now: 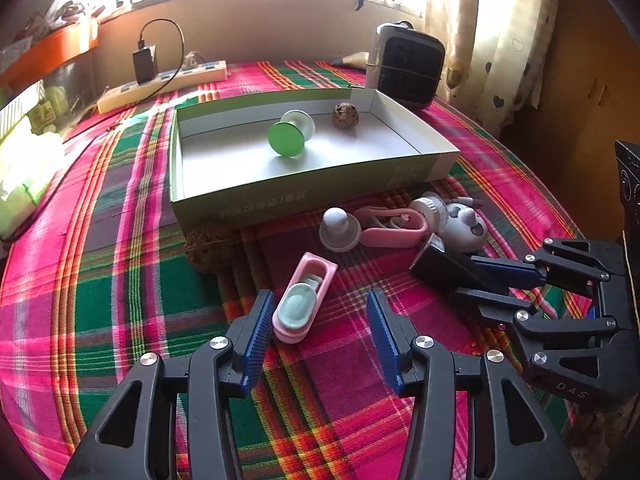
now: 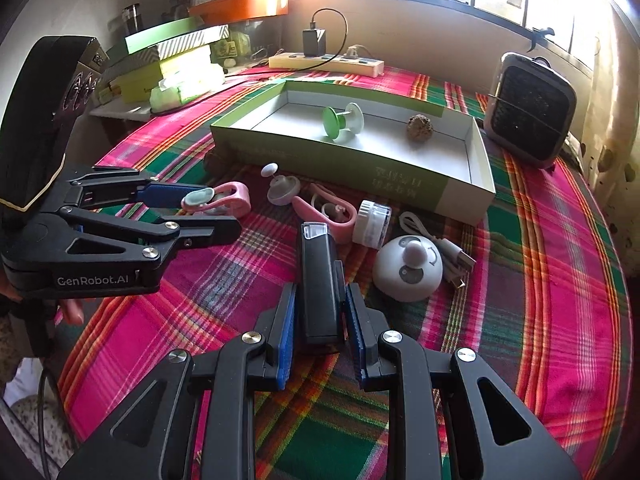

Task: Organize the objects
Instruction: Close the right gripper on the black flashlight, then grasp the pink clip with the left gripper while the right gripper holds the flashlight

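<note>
The black rectangular device (image 2: 320,280) lay flat on the plaid cloth (image 2: 520,280) directly between the fingers of the right gripper (image 2: 320,320), its clear-capped end pointing away from the gripper toward the tray. The right gripper's blue pads (image 2: 285,344) stood narrowed against the device's two long sides, apparently pressing on its near half, though the device had not left the cloth. It looked rigid and smooth-shelled, probably light enough for one gripper, but slick plastic held near one end could swing down; a hold nearer the middle of its length would be steadier. Just ahead and to the right of this gripper sat a white domed gadget (image 2: 408,268) with a white cable (image 2: 448,244) beside it; a small white jar (image 2: 374,224) and pink clip (image 2: 332,216) lay ahead, close to the device's far end. Farther ahead stood the open cardboard tray (image 2: 460,196), already holding a green spool (image 2: 342,120) and a brown ball (image 2: 420,126), judged the destination. The left gripper (image 1: 320,312), off to the right gripper's left, stood wide open, holding nothing, with a pink-and-mint case (image 1: 302,300) lying between its fingers, close against the left pad but not clamped.
</note>
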The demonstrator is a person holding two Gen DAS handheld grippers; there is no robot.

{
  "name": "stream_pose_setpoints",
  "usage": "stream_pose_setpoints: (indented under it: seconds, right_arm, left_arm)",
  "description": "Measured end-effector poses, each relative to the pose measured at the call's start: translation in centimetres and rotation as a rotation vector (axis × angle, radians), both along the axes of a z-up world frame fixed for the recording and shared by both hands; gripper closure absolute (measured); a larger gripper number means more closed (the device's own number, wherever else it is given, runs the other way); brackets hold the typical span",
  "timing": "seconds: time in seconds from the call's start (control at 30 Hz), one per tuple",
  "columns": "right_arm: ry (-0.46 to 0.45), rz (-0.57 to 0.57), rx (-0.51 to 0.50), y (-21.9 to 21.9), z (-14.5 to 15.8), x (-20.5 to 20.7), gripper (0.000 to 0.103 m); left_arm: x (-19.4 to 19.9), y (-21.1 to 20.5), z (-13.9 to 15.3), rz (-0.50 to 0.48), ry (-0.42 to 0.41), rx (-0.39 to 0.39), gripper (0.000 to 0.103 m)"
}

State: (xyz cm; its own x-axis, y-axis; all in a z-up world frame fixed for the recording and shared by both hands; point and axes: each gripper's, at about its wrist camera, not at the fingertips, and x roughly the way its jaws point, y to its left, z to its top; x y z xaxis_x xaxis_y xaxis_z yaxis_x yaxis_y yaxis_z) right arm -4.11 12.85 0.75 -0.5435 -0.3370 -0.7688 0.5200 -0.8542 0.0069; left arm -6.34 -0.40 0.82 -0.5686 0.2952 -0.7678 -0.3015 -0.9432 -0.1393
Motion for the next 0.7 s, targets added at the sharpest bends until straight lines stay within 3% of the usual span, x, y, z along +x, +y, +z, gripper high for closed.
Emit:
stream_pose_setpoints:
  seconds: [0.13,0.7]
  right_arm:
    - [0.002,-0.004,0.007,0.1,-0.2,0.1,0.078]
    - [-0.015,-0.016,-0.006,-0.3,-0.4,-0.8,0.077]
  left_arm:
    - [0.2,0.5,0.0,-0.020,0.002,-0.004,0.057]
    - [-1.2,0.5,-0.2,0.060,0.008,-0.036,0.057]
